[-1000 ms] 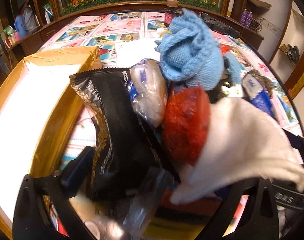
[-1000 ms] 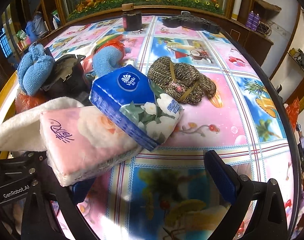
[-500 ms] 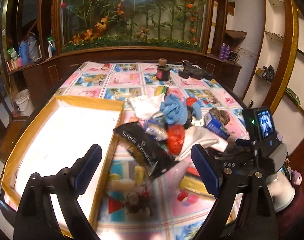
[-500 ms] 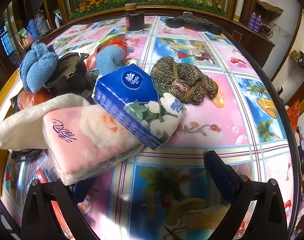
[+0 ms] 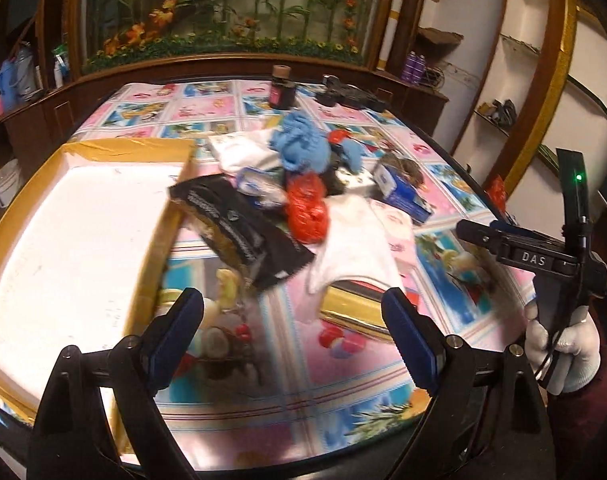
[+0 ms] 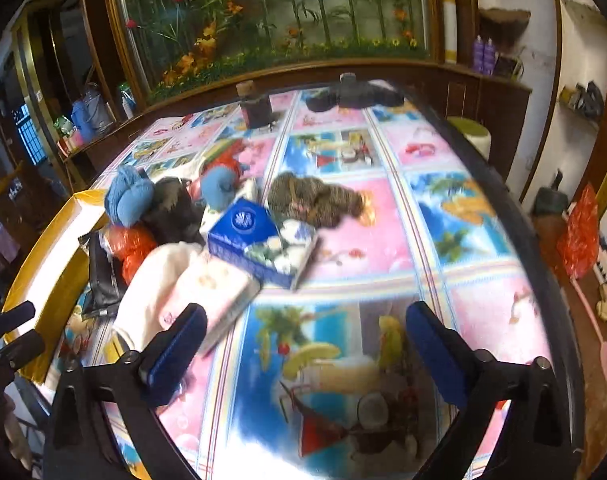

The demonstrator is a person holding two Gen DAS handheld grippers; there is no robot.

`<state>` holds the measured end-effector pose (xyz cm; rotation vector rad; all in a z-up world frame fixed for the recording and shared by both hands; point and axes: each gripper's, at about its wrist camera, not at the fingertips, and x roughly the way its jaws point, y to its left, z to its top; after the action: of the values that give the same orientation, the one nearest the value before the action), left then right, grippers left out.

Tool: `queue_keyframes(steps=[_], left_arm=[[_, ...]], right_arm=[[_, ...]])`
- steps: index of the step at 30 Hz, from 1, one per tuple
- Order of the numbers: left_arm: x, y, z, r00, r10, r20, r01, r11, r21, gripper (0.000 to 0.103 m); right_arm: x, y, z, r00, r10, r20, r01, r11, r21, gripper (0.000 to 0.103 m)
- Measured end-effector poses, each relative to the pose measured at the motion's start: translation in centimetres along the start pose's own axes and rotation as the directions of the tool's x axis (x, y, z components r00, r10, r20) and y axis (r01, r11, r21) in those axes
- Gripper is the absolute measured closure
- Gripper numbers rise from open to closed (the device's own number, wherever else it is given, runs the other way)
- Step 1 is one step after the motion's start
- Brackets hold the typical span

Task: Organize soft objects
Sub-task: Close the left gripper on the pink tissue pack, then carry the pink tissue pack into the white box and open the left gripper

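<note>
Soft pile (image 5: 303,200) ahead of left tool (image 5: 297,340)

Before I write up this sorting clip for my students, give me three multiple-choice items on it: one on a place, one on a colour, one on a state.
1. Where does the blue tissue pack lie?
A. in the tray
B. on the tablecloth, against the pink tissue pack
C. on the floor

2. What colour is the crinkled bag beside the black pouch?
A. red
B. green
C. yellow

3. How do the left gripper and right gripper stand?
A. both shut on cloth
B. one holds a pack
C. both open, holding nothing

Answers: 1 B, it rests on the table touching the pink pack. 2 A, it shows bright red. 3 C, both pairs of jaws stand wide apart over bare tablecloth.
</note>
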<state>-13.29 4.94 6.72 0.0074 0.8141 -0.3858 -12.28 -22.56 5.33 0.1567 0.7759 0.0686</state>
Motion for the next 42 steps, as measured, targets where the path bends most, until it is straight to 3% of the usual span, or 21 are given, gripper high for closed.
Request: queue_keyframes(steps=[5,11,18,19,20,21,22,23,25,35,42], left_arm=[[1.5,-1.6,0.7,0.999,-0.013,-0.040,0.014,1.000,0.025,0.012],[4.1,-3.3,3.6,0.994,-0.088,-0.064,0.090,0.996,0.023,0.012],[8.6,-4.3,4.9,0.987,-0.061,-0.147,0.068,0.997,0.040,0.013],[9.1,-4.2,4.8,0.983,-0.077,-0.164,0.083,0.996,0.027,0.017],[9.5,-4.1,4.8,0.979,-0.095,-0.180,0.099,0.995,0.015,0.043],[10.1,-3.8,4.7,0.971,-0.113,-0.211,0.116,0.993,0.000,0.079],[10.6,-3.5,4.6,0.962,-0.142,-0.235,0.139,0.990,-0.028,0.087],[10.5,-3.2,4.5,0.960,-0.166,-0.226,0.157,0.986,-0.057,0.088],[9.6,-2.9,4.4,0.967,-0.151,-0.203,0.142,0.988,-0.060,0.095],[0.7,1.1,2.8,0.962,-0.273,-0.005,0.269,0.950,-0.157,0.095],[-1.2,4.7,1.9,0.962,-0.270,0.040,0.271,0.932,-0.240,0.095]], right_arm=[[-0.1,-1.0,-0.2,0.999,0.024,-0.022,-0.024,1.000,-0.001,0.007],[-1.1,-1.9,-0.2,0.999,0.031,-0.009,-0.030,0.998,0.061,0.006],[-1.5,-3.4,-1.2,0.999,0.037,-0.019,-0.035,0.992,0.124,0.005],[-1.6,-3.5,-1.3,0.999,0.040,-0.020,-0.037,0.991,0.128,0.005],[-1.6,-3.6,-1.3,0.999,0.041,-0.020,-0.038,0.991,0.129,0.005],[-1.6,-3.6,-1.3,0.999,0.041,-0.021,-0.038,0.991,0.127,0.005],[-1.6,-3.5,-1.3,0.999,0.041,-0.022,-0.038,0.991,0.125,0.005],[-1.6,-3.4,-1.3,0.999,0.041,-0.023,-0.038,0.991,0.125,0.005],[-1.4,-3.1,-1.2,0.998,0.051,-0.031,-0.047,0.992,0.120,0.005],[1.3,0.7,-0.4,0.982,0.151,-0.117,-0.143,0.987,0.074,0.005],[4.5,4.3,1.3,0.976,0.134,-0.172,-0.130,0.991,0.035,0.006]])
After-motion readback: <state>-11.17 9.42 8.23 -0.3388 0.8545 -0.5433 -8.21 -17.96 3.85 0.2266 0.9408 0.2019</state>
